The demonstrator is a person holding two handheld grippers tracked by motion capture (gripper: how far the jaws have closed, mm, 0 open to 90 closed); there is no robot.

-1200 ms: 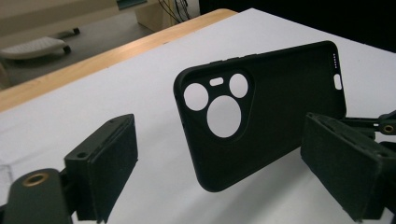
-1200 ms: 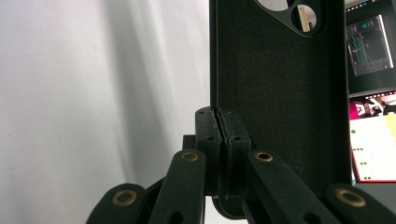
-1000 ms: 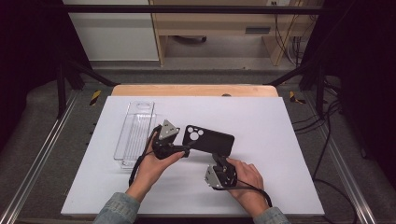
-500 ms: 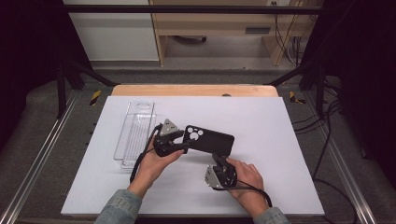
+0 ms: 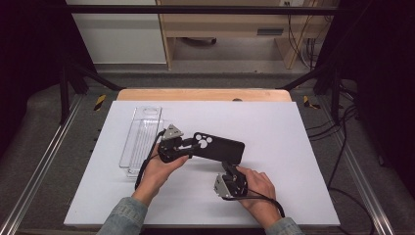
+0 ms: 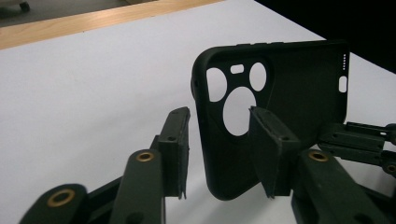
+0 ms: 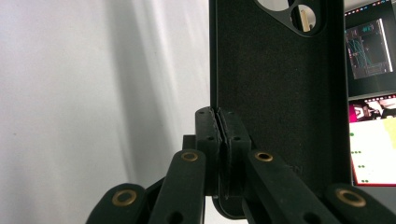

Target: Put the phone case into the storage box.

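A: What is different now from a moment ago?

B: The black phone case (image 5: pixel 218 147) is seen a little lower and further right than it was a second ago. The left tool (image 5: pixel 185 145) is opened up now, with its two jaws wide apart, one on each side of the end with the camera holes. The case is not squeezed by it.

A: So what is the case held by?

B: It is held by the right tool (image 5: pixel 229 168). In the right gripper view the two jaws are pressed together on the thin edge of the case (image 7: pixel 275 93), with the rim pinched between them.

A: What does that mean for the job?

B: It looks like the case is being passed from one tool to the other, or is about to be grabbed again by the left one. That is only a guess.

A: Where is the case?

B: It is lifted above the white surface (image 5: pixel 293 127), near the middle. A clear plastic tray (image 5: pixel 141 137) is seen lying off to the left, apart from the case.
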